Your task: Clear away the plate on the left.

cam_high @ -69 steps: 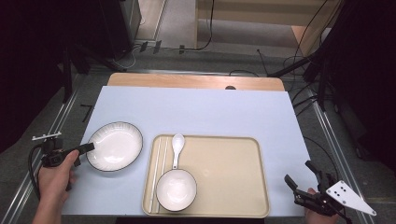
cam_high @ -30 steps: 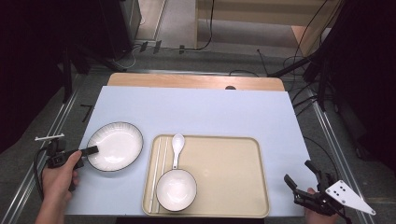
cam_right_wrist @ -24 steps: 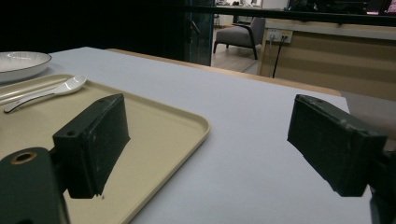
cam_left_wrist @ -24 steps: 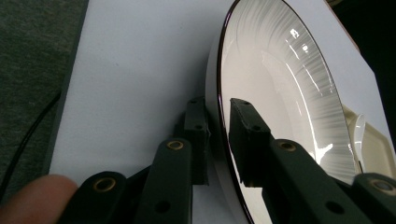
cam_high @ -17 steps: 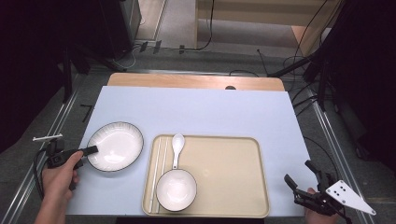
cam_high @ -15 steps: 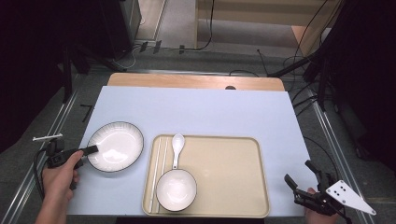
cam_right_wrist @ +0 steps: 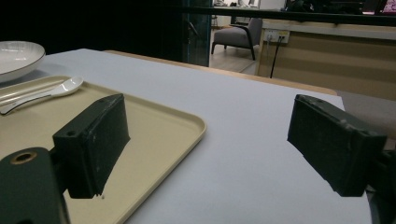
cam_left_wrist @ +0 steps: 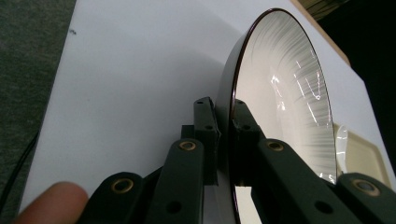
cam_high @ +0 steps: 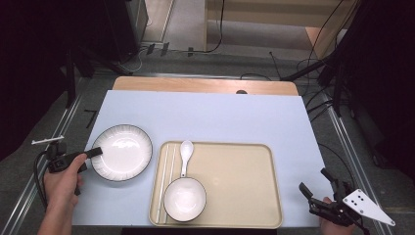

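A pale blue table point(cam_high: 205, 115) lies in front of you, seen from above. At about 6 o'clock on it sits a beige tray point(cam_high: 235, 181), a rectangle with its long axis running from 9 to 3 o'clock. At the 9 o'clock side of the table, just beside the tray's left edge and apart from it, rests a white plate point(cam_high: 122, 152) with a dark rim. It is round, so it has no long axis. It lies flat in the high view, open face up.

Your left gripper point(cam_high: 95, 152) comes in from the plate's 9 o'clock side and points toward 3 o'clock. Its jaws have just been closing, and they now pinch the plate's rim point(cam_left_wrist: 232, 116) between them. In the left gripper view one pad presses the underside and the other presses the ribbed upper face.

On the tray, a small white bowl point(cam_high: 184, 198) sits at the tray's 7 o'clock corner. A white spoon point(cam_high: 186, 154) lies at the bowl's 12 o'clock, handle pointing to 6 o'clock. A pair of chopsticks point(cam_high: 162, 181) lies along the tray's left wall, running from 12 to 6 o'clock.

Your right gripper point(cam_high: 320, 188) hovers off the table's 4 o'clock corner, well apart from the tray. Its jaws are spread wide with nothing between them.
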A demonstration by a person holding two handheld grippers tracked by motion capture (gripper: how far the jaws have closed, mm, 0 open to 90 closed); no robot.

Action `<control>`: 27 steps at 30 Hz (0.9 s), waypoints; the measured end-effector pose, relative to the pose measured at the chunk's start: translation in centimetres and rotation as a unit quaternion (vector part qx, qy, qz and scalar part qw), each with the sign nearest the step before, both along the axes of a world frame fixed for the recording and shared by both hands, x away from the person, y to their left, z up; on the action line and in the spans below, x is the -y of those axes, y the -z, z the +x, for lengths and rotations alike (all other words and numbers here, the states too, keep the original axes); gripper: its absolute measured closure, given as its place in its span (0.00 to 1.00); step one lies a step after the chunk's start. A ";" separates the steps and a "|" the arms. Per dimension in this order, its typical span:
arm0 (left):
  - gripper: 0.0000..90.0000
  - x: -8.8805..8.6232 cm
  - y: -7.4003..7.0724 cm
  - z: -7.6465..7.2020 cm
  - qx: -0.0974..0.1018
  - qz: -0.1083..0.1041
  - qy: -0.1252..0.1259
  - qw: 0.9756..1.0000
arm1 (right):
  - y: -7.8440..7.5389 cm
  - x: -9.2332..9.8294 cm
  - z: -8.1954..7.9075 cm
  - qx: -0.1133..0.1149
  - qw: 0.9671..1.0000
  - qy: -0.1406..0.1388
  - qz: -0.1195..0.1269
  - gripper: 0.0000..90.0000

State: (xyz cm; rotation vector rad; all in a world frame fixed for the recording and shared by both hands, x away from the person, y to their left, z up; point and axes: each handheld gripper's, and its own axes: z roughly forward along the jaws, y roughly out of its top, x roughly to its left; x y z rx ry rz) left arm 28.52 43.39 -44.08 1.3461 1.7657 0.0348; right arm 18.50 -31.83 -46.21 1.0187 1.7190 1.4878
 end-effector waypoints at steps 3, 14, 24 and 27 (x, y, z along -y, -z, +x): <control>0.95 -0.1 -0.6 -0.1 0.010 0.000 0.002 1.000 | 0.0 0.0 0.0 0.000 1.000 0.001 0.001 0.14; 0.95 1.2 -3.8 -0.2 0.049 0.003 0.027 0.998 | -0.1 -0.1 -0.1 0.001 1.000 0.001 0.002 0.14; 0.95 3.1 -5.6 0.4 0.068 0.002 0.049 0.996 | -0.1 0.0 -0.1 0.002 1.000 0.000 0.000 0.14; 0.95 3.8 -5.8 0.6 0.072 -0.003 0.059 0.996 | -0.1 0.0 -0.1 0.002 1.000 0.000 0.000 0.14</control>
